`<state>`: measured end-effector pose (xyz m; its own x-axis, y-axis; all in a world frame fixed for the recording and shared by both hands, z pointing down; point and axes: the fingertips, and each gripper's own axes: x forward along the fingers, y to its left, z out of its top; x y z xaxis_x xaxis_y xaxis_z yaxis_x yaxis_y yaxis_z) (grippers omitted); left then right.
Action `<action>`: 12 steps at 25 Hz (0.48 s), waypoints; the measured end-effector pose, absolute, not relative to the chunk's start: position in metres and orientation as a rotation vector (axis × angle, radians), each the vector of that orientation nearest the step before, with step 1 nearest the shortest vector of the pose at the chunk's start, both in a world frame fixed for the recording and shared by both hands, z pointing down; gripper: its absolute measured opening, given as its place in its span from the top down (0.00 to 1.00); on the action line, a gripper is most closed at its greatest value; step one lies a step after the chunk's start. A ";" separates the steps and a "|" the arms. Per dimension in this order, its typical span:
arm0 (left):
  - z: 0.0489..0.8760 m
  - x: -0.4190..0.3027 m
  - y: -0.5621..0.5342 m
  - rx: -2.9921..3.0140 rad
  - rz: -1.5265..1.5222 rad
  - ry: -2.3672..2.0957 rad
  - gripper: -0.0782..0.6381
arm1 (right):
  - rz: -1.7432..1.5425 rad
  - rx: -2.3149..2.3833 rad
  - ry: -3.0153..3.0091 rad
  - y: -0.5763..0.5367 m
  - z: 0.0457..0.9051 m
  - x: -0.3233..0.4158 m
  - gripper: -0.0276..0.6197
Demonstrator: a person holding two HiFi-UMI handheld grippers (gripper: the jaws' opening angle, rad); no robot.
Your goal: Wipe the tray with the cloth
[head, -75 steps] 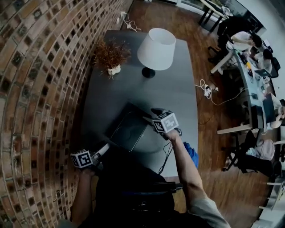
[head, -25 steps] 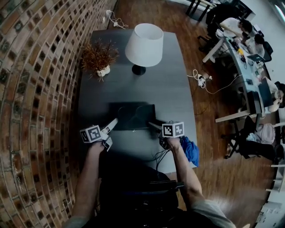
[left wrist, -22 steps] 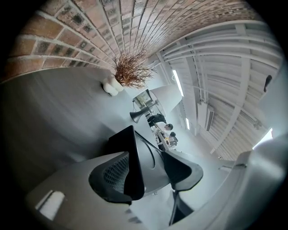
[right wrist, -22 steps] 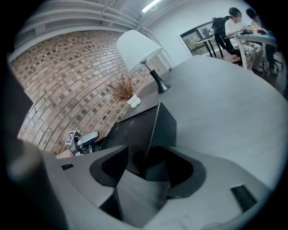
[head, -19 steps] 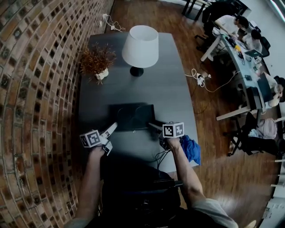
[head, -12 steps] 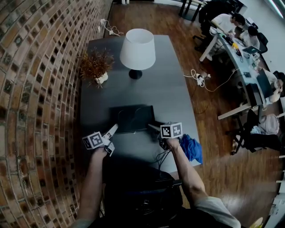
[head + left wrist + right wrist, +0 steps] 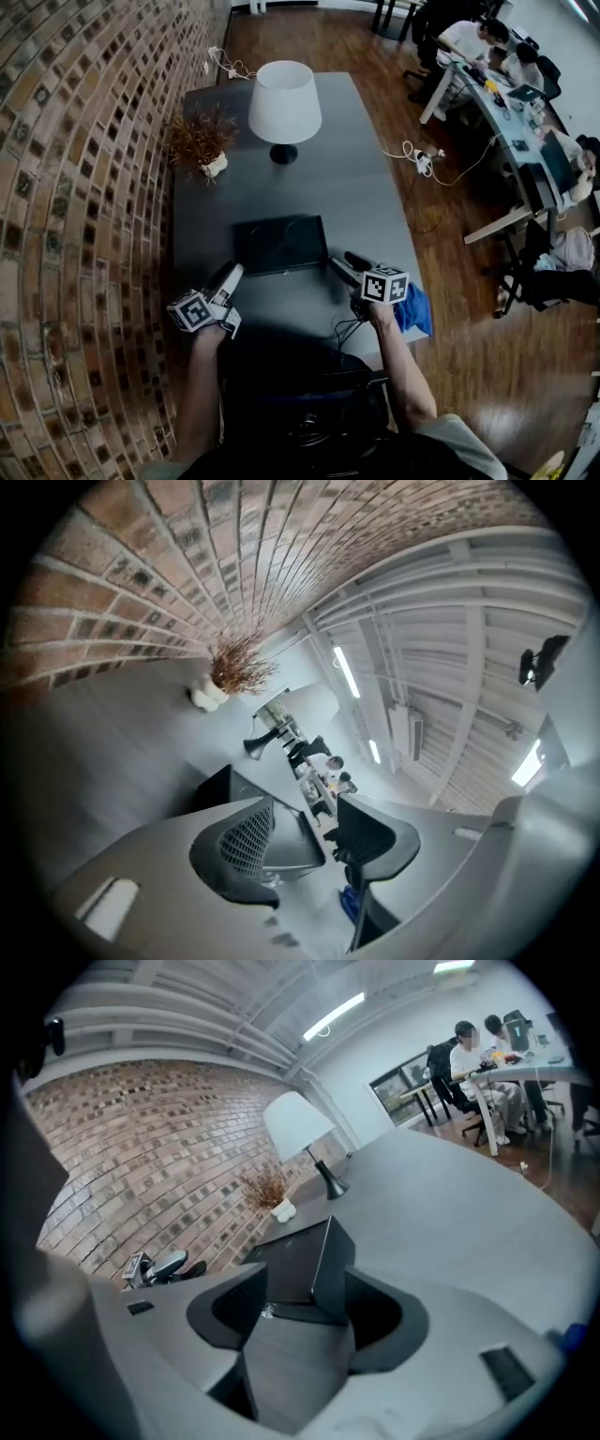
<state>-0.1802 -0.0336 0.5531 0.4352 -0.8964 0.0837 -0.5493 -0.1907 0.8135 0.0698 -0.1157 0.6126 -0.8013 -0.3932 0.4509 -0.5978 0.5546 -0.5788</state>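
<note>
The head view looks steeply down from well above the near end of the table [image 7: 375, 206]. It takes in the whole top, with the brick wall [image 7: 75, 187] at 9 o'clock and the floor [image 7: 450, 112] at 3 o'clock. The left gripper view sits low over the tabletop at the 7 o'clock side of the tray [image 7: 279, 244], close to it, rolled sideways and facing about 1 o'clock. The right gripper view sits low at the tray's 5 o'clock corner, very near, facing about 11 o'clock toward the wall. All three views share the tray, the lamp [image 7: 284, 101] and the plant [image 7: 202, 136]. Both gripper views also catch the ceiling [image 7: 450, 621].
</note>
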 end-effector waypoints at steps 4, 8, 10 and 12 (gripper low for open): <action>0.495 -0.179 -0.015 1.930 -0.735 -1.209 0.61 | 1.002 0.935 -2.659 -0.111 0.571 0.099 0.57; 0.458 -0.169 0.001 1.980 -0.856 -1.146 0.61 | 1.006 0.993 -2.745 -0.103 0.539 0.108 0.63; 0.445 -0.163 0.005 2.007 -0.882 -1.125 0.61 | 0.989 0.977 -2.778 -0.099 0.525 0.106 0.63; 0.434 -0.155 0.005 2.027 -0.903 -1.093 0.61 | 0.954 0.972 -2.810 -0.097 0.511 0.102 0.63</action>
<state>-0.1551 0.0049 0.4335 0.4136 -0.8725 -0.2603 -0.4205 -0.4366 0.7953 0.1021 -0.0971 0.5106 -0.8060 -0.5546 0.2068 -0.5658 0.6195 -0.5441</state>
